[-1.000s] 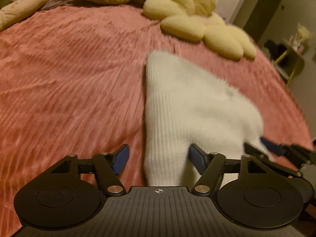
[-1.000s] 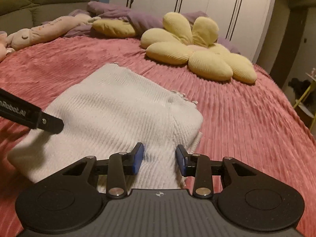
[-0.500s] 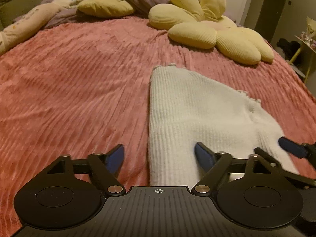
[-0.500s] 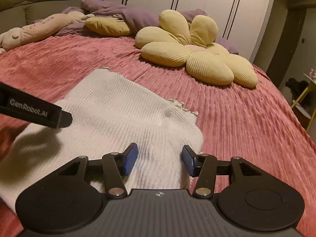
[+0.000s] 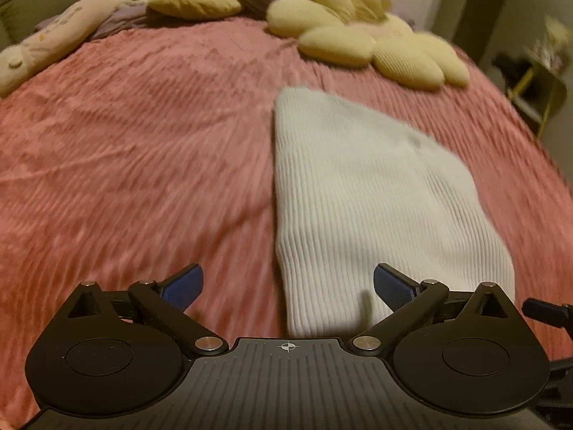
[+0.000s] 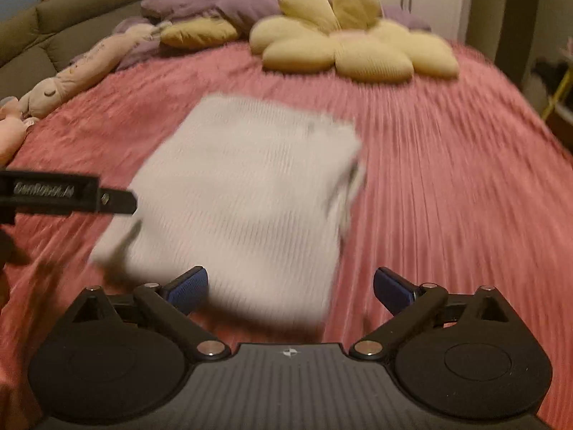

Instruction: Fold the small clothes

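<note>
The white knit (image 5: 361,197) lies folded flat on the pink bedspread (image 5: 143,143), toward the bed's near edge and right of its middle. The left gripper (image 5: 288,283) has its jaws spread wide over the knit's near left corner, gripping nothing. The right gripper (image 6: 290,285) is likewise spread over its near right edge. A flower pillow (image 6: 354,43) sits at the far edge

Left gripper (image 5: 288,283): black ribbed housing, white crosshair mark at centre, round black discs either side of mark, silver pivot screws, angled black linkage arms, blue textured pads (image 5: 182,286).
Right gripper (image 6: 290,283): same build. Left of it, black finger with blurred white lettering, small screw.
</note>
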Demonstrator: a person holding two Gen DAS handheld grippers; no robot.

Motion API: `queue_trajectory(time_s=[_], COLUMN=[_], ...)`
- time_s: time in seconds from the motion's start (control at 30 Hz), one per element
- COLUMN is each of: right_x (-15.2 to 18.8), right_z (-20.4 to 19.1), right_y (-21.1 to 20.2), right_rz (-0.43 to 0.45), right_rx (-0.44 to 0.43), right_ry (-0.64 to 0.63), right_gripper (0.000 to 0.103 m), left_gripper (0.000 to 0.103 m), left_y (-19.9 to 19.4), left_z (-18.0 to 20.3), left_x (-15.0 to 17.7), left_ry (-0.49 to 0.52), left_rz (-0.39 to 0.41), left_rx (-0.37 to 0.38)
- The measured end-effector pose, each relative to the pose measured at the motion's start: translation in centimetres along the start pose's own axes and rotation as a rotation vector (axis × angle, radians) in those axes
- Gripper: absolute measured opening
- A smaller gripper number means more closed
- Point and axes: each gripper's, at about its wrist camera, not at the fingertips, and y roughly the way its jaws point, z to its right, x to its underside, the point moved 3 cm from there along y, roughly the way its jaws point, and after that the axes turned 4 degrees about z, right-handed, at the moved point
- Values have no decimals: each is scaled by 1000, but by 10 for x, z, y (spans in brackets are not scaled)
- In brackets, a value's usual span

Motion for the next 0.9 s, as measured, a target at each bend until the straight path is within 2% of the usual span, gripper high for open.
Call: queue_trajectory(time_s=[0.2, 0.43, 0.6, 0.9], right_x=[32, 20, 5, -2], right_z=[-5, -19, -23, -28], right_y=[-22, -42, -46, -49], right_rz=[-115, -83, -98, -103], right_rx=[37, 132, 122, 130], right_ry=[41, -10, -15, -4], right_gripper=[99, 99, 99, 99], left_gripper=[103, 103, 103, 103], left_y=[-20, -32, -37, -44], left_z=[11, 14, 14, 14], left_x=[16, 20, 16, 11], left_ry=[66, 94, 89, 80], left_rz=[-3, -27, -40, -29], left_rx=[-16, -18, -7, -16])
